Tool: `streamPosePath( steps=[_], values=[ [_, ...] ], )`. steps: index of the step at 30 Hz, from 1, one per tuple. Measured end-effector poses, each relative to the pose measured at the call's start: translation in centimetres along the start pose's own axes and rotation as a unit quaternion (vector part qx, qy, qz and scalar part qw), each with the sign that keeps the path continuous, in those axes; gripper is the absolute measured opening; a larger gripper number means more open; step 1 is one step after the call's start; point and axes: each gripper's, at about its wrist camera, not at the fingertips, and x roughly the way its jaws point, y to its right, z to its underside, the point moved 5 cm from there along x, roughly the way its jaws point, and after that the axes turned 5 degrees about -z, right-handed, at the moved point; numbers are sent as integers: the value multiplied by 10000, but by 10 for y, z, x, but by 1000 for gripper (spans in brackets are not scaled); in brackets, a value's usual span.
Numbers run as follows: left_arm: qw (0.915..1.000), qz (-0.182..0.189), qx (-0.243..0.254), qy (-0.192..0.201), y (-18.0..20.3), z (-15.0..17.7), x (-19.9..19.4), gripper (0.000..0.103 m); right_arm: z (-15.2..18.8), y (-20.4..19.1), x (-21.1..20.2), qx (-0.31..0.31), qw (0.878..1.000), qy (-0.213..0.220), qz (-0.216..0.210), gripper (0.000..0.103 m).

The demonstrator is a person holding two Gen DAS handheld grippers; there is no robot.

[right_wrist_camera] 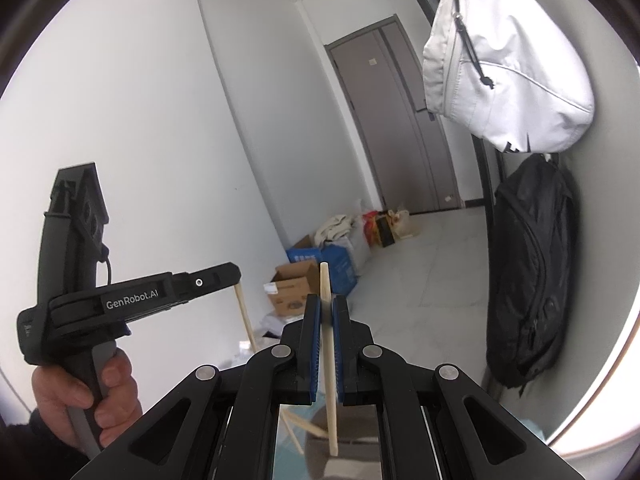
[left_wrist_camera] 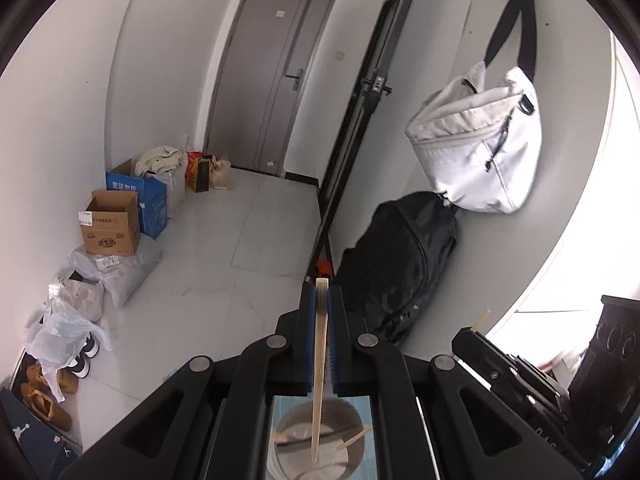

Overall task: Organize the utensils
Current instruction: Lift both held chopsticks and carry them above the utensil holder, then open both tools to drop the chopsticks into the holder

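Left tool (left_wrist_camera: 319, 304) pinching a pale wooden chopstick (left_wrist_camera: 319, 360), tip aimed down into the round grey holder cup (left_wrist_camera: 348, 412) for dropping. Right tool (right_wrist_camera: 326, 316) likewise clamped on a second light wooden chopstick (right_wrist_camera: 329, 360), held upright above the same cup.

I count two grippers: left (left_wrist_camera: 319, 300), right (right_wrist_camera: 326, 312). Chopsticks: one in each (left_wrist_camera: 319, 368) (right_wrist_camera: 329, 360), two more loose in the one cup (left_wrist_camera: 348, 420). Bags on the wall: two, one white (left_wrist_camera: 476, 140), one black (left_wrist_camera: 400, 264). Doors: one (left_wrist_camera: 264, 80). Open cardboard boxes: two (left_wrist_camera: 112, 224) (left_wrist_camera: 148, 200).
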Motion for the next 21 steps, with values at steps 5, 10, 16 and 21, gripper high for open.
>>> streamPosePath(
  steps=[5,10,16,21],
  values=[
    [9998,-125,-128,41,-8,-2,14,2,-1,4,18,-201,9998,1,32,5],
    [9997,-205,-160,15,-10,4,28,2,9,4,36,-380,9991,-167,55,5],
    [9995,-171,-205,158,-14,11,38,2,22,10,49,-424,9985,-354,32,5],
    [9998,-168,-94,92,-12,22,48,2,31,17,55,-390,9981,-468,36,5]
  ],
)
